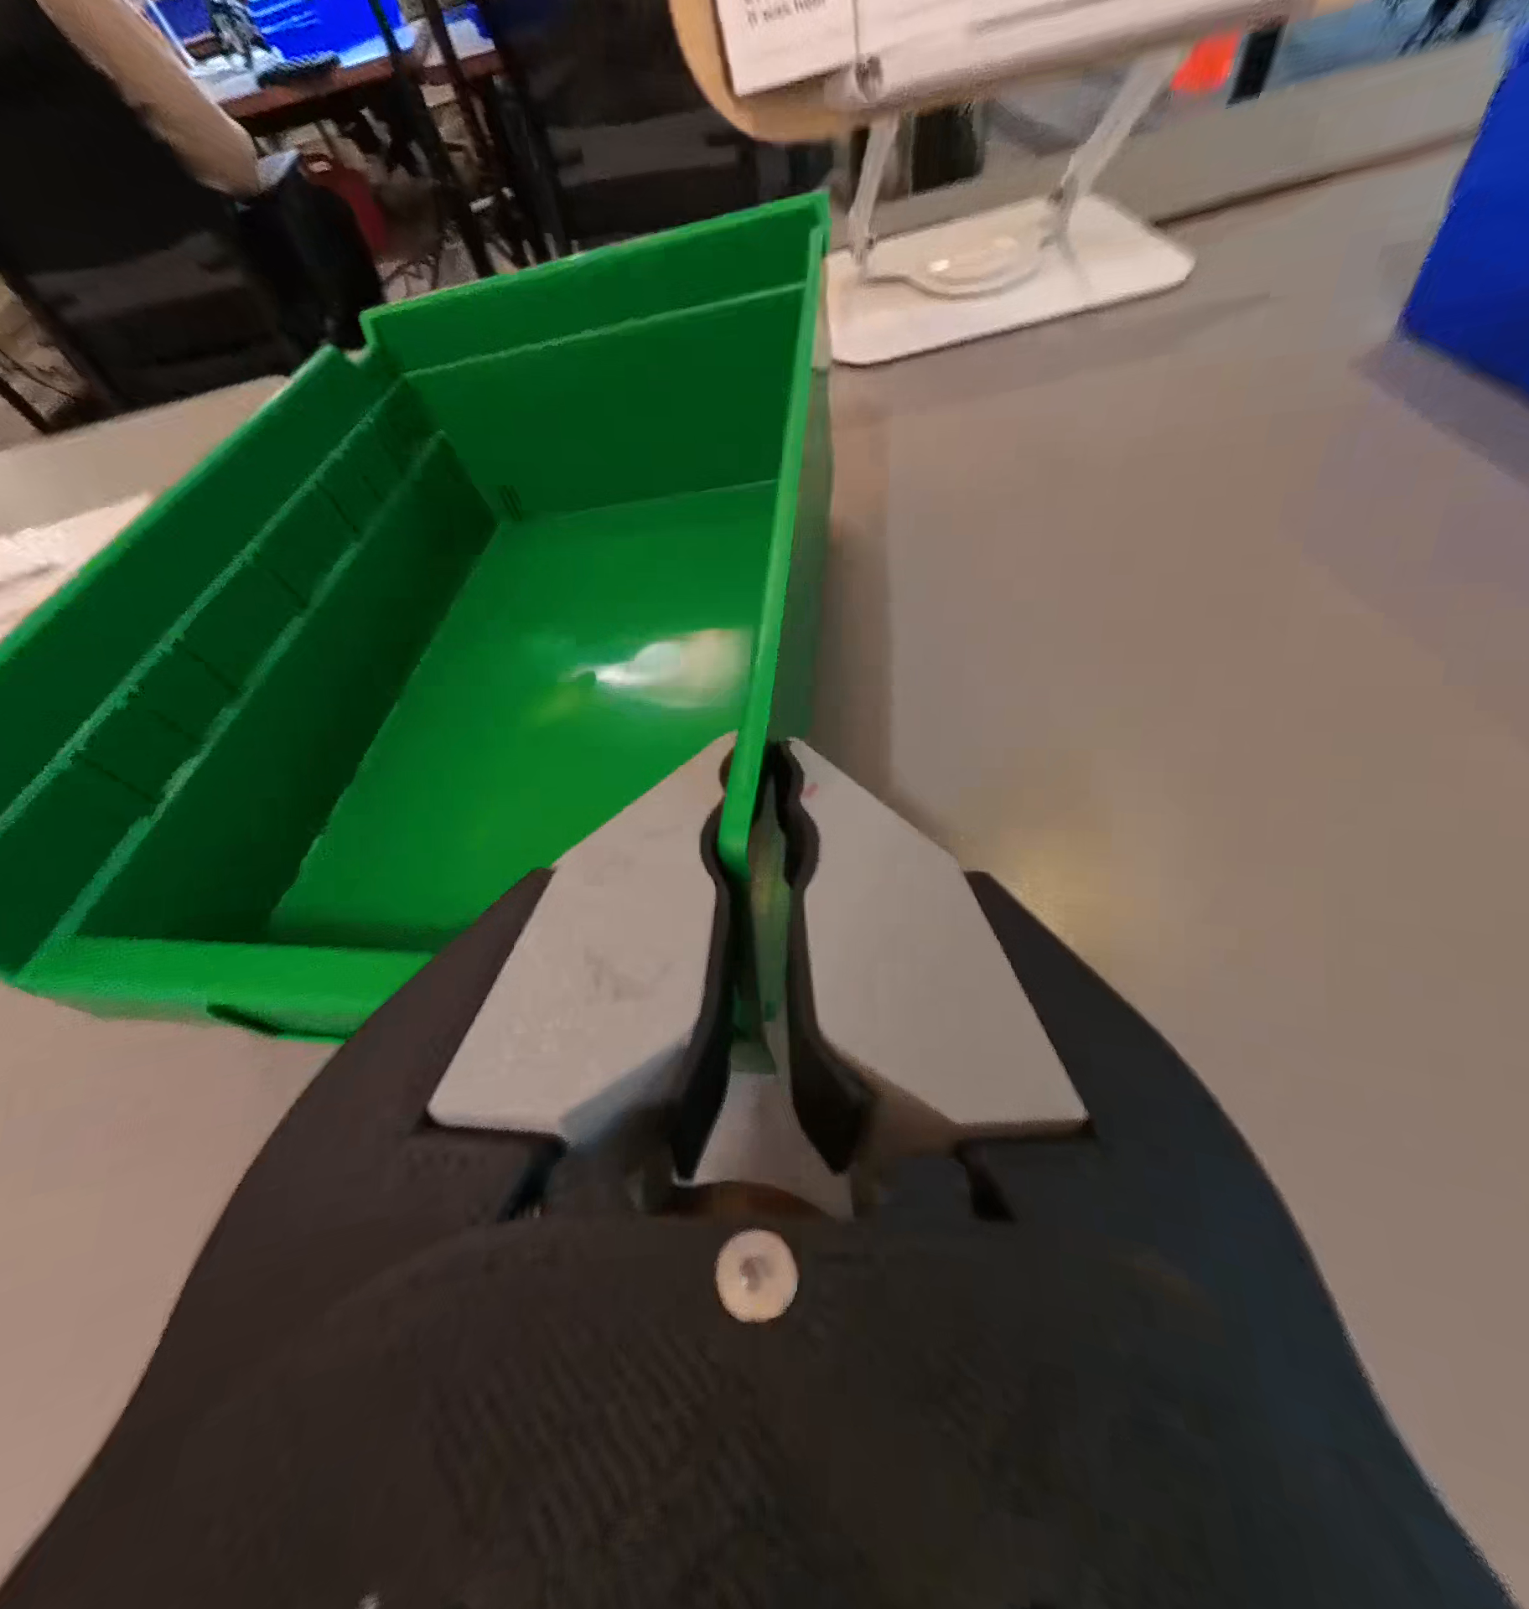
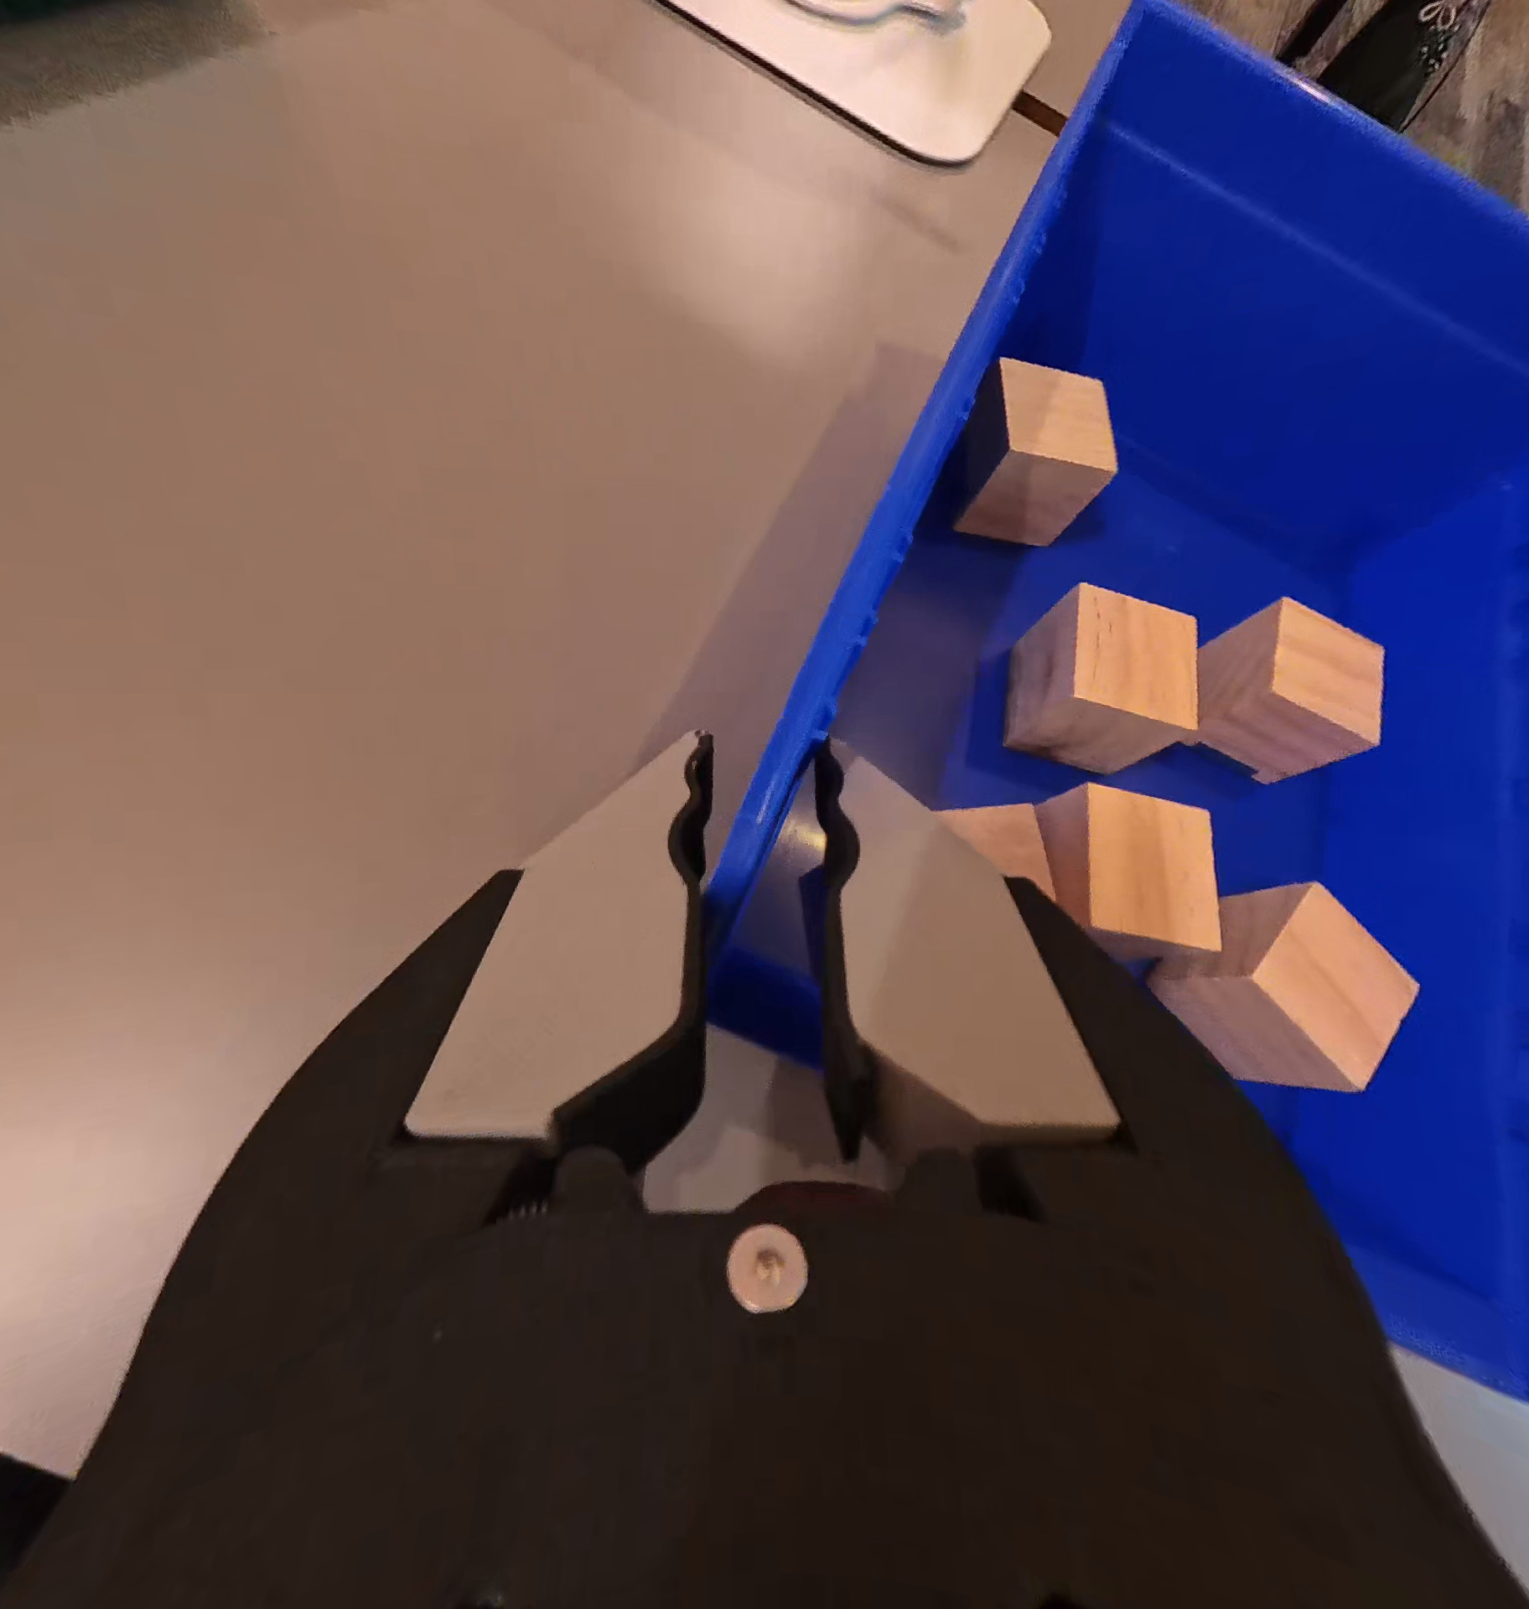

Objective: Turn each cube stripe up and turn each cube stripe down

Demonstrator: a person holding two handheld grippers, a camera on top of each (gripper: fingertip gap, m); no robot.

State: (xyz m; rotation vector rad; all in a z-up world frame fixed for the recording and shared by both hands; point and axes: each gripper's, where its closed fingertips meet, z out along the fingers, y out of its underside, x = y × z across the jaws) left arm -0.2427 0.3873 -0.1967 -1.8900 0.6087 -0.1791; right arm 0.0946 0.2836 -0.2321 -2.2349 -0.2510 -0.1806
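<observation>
Several plain wooden cubes lie in a blue bin (image 2: pixel 918 488), among them one at the far end (image 2: pixel 1044 453), a touching pair (image 2: pixel 1109 679) and one nearest me (image 2: pixel 1292 993). No stripe shows on any visible face. My right gripper (image 2: pixel 761 753) is open a little, and its jaws straddle the blue bin's left wall near the front corner. My left gripper (image 1: pixel 757 757) is shut on the right wall of an empty green bin (image 1: pixel 778 522). The blue bin also shows at the right edge of the left wrist view (image 1: pixel 1501 218).
Both bins stand on a grey table (image 1: pixel 1179 696). A white stand base (image 1: pixel 1005 279) sits at the back between them and also shows in the right wrist view (image 2: pixel 883 70). Papers (image 1: pixel 12 566) lie left of the green bin. Chairs and desks stand beyond the table.
</observation>
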